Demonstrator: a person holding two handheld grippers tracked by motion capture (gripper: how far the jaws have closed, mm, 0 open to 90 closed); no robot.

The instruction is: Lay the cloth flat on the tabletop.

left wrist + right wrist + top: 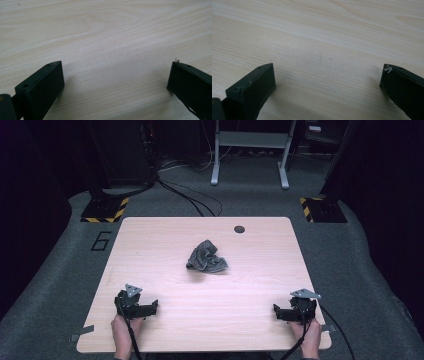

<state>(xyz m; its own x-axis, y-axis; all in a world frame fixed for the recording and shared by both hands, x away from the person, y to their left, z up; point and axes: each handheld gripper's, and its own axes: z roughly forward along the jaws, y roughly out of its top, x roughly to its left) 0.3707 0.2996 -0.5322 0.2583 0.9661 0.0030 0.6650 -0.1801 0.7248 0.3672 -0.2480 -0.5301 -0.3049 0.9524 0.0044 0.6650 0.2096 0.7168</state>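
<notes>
A crumpled dark grey cloth [206, 257] lies near the middle of the light wooden table [150, 245]. My left gripper [150, 308] rests at the table's near left, held by a hand, well short of the cloth. In the left gripper view its jaws stand wide apart over bare wood [116, 67]. My right gripper [279, 312] rests at the near right, also in a hand. Its jaws are likewise spread wide over bare wood [328, 68], with nothing between them.
A small dark round hole [239, 229] sits near the table's far edge. Beyond the table are grey carpet, black cables [190, 200], a metal frame's legs [250, 150] and two yellow-black striped bases [106, 210]. A "6" is marked on the floor [101, 240] at the left.
</notes>
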